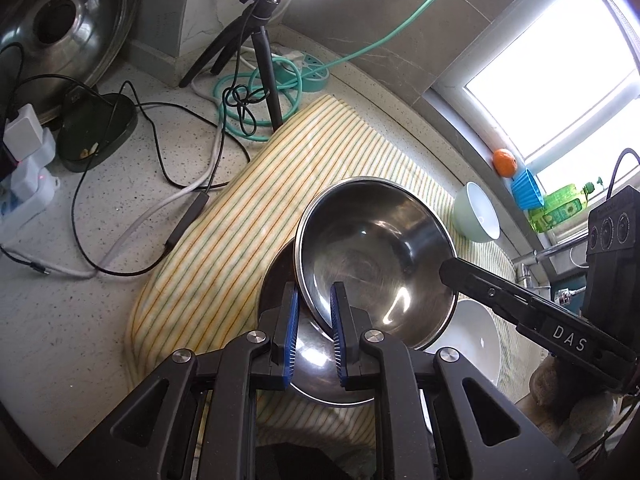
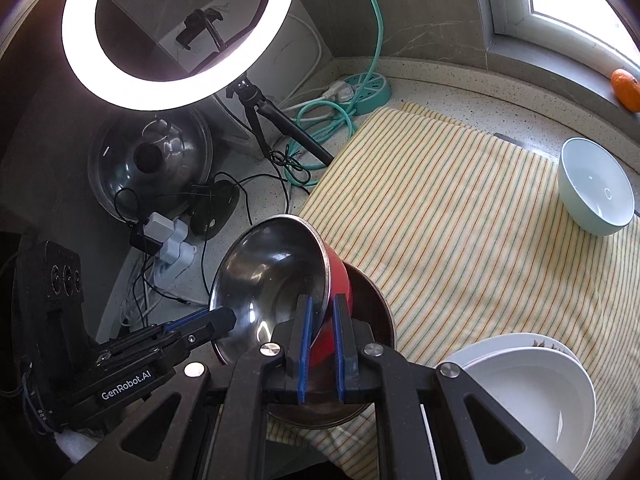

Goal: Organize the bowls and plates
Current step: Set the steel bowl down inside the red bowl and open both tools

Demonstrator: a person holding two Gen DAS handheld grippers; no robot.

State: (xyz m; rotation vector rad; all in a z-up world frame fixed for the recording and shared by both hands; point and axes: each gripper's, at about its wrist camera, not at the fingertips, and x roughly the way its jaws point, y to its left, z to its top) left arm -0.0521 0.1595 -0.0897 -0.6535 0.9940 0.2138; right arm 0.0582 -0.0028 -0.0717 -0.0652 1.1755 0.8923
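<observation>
The left gripper [image 1: 314,312] is clamped on the near rim of a steel bowl [image 1: 376,256], one blue pad inside the rim and one outside, and the right gripper [image 2: 320,320] pinches the opposite rim of the same bowl in the same way, so both are closed on it. The bowl is shiny inside with bright glints, its outer wall is red [image 2: 340,280], and it is held tilted above a second, darker metal bowl [image 2: 372,300] that lies on the near part of a yellow striped cloth [image 2: 460,220]. To the right of the pair, at the near edge of the cloth, stands a stack of white plates [image 2: 532,392]; one under the top plate shows a dark printed pattern at its far rim. At the far right of the cloth lies a pale green bowl [image 2: 596,188] with a white inside, tipped toward the grippers. Beyond the cloth on the speckled counter [image 1: 80,320] are a tripod [image 1: 256,56], a lit ring lamp [image 2: 176,36], green cable and a large metal lid [image 2: 152,160]
</observation>
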